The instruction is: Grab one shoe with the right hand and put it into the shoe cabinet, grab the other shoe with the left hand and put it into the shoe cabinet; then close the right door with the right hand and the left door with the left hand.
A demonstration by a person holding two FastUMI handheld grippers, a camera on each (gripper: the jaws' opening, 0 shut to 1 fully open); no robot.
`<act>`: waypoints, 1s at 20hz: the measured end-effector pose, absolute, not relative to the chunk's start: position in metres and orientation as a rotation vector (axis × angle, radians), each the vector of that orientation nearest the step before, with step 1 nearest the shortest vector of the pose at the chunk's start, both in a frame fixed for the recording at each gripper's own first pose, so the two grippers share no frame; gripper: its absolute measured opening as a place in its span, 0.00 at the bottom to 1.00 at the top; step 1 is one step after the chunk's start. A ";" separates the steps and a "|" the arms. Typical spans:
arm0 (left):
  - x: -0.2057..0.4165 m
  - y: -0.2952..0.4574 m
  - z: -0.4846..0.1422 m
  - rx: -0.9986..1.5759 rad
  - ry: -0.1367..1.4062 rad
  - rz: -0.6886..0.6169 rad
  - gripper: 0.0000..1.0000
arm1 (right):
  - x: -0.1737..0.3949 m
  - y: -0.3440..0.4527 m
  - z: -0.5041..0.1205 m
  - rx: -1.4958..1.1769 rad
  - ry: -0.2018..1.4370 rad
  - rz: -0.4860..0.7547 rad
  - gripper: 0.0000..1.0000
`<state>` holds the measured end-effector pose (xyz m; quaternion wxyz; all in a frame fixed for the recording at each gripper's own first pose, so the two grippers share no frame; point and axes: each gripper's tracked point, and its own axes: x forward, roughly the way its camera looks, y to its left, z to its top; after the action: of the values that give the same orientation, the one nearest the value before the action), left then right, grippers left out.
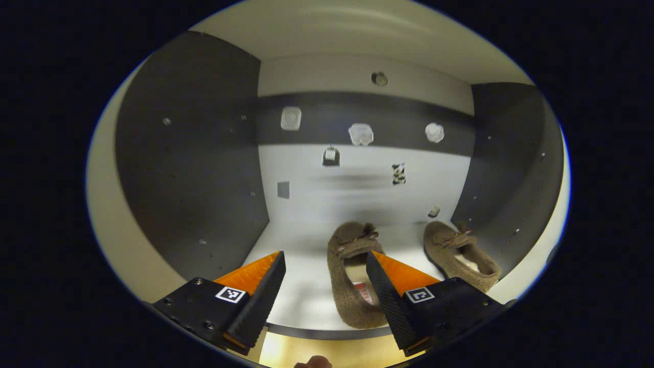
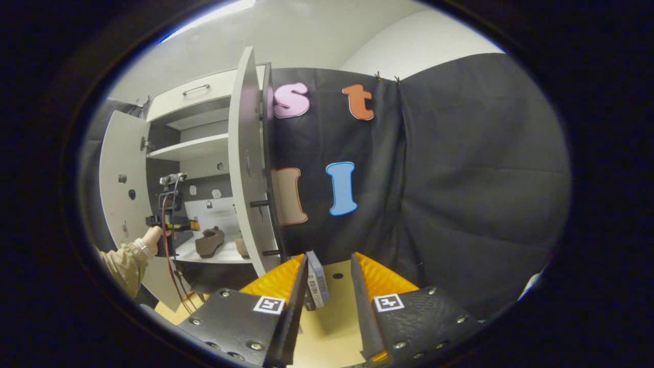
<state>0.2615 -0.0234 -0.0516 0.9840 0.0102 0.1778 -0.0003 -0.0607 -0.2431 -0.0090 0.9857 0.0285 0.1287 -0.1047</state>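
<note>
Two brown fuzzy slippers lie on the white cabinet shelf (image 1: 301, 240). In the left gripper view the left slipper (image 1: 347, 276) lies heel toward me, with its right edge behind my right finger (image 1: 393, 286). The right slipper (image 1: 460, 253) rests by the dark right wall. My left gripper (image 1: 327, 271) is open at the shelf's front edge, not pressing on either slipper. In the right gripper view my right gripper (image 2: 329, 268) is open with nothing in it, facing the black cloth wall. Farther left there, a hand (image 2: 152, 236) holds the left gripper (image 2: 191, 225) before the slipper (image 2: 209, 241).
The shoe cabinet (image 2: 191, 148) has both doors open: the right door (image 2: 248, 168) juts out edge-on, and the left door (image 2: 120, 194) swings left. A small grey slab (image 2: 317, 278) stands on the yellow floor (image 2: 337, 312) beyond my right fingers. Dark side walls (image 1: 189, 168) enclose the shelf.
</note>
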 end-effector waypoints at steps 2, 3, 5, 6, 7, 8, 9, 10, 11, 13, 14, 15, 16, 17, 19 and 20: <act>0.238 -0.028 -0.026 0.006 0.291 -0.022 0.98 | -0.055 -0.241 -0.007 0.059 0.253 -0.188 0.46; 0.225 -0.028 -0.018 0.004 0.263 -0.032 0.97 | -0.051 -0.241 -0.006 0.059 0.250 -0.177 0.46; 0.200 -0.030 -0.002 0.001 0.214 -0.051 0.97 | -0.042 -0.237 -0.003 0.057 0.241 -0.151 0.51; 0.186 -0.029 0.003 0.007 0.199 -0.057 0.97 | -0.037 -0.235 -0.001 0.055 0.236 -0.137 0.51; 0.172 -0.028 0.008 0.009 0.184 -0.057 0.97 | -0.032 -0.232 0.001 0.055 0.232 -0.121 0.51; 0.160 -0.027 0.014 0.009 0.162 -0.056 0.97 | -0.028 -0.228 0.001 0.057 0.228 -0.103 0.51; 0.148 -0.028 0.020 0.009 0.139 -0.057 0.97 | -0.023 -0.226 0.003 0.056 0.224 -0.092 0.57; 0.136 -0.026 0.025 0.016 0.118 -0.055 0.97 | -0.018 -0.224 0.003 0.057 0.222 -0.082 0.65; 0.123 -0.026 0.031 0.022 0.101 -0.057 0.96 | -0.014 -0.220 0.004 0.062 0.218 -0.065 0.65; 0.099 -0.030 0.041 0.018 0.078 -0.072 0.94 | -0.010 -0.211 0.006 0.070 0.213 -0.038 0.70; 0.086 -0.030 0.046 0.011 0.067 -0.077 0.96 | -0.006 -0.210 0.006 0.069 0.211 -0.026 0.70; 0.076 -0.030 0.052 0.006 0.054 -0.082 0.96 | 0.000 -0.204 0.006 0.070 0.210 -0.006 0.74; 0.066 -0.029 0.055 0.005 0.048 -0.082 0.96 | 0.003 -0.202 0.005 0.068 0.213 0.006 0.77; 0.060 -0.028 0.057 0.007 0.040 -0.078 0.96 | 0.007 -0.200 0.004 0.067 0.215 0.015 0.83; 0.040 -0.027 0.061 0.006 0.029 -0.076 0.97 | 0.008 -0.195 0.002 0.069 0.219 0.040 0.90; 0.030 -0.027 0.063 -0.005 0.026 -0.080 0.94 | 0.010 -0.192 0.001 0.069 0.223 0.051 0.90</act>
<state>0.0297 -0.0267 0.0628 0.9991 -0.0025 0.0132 -0.0399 0.0100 -0.1921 0.0008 0.9928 0.0344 0.1115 0.0256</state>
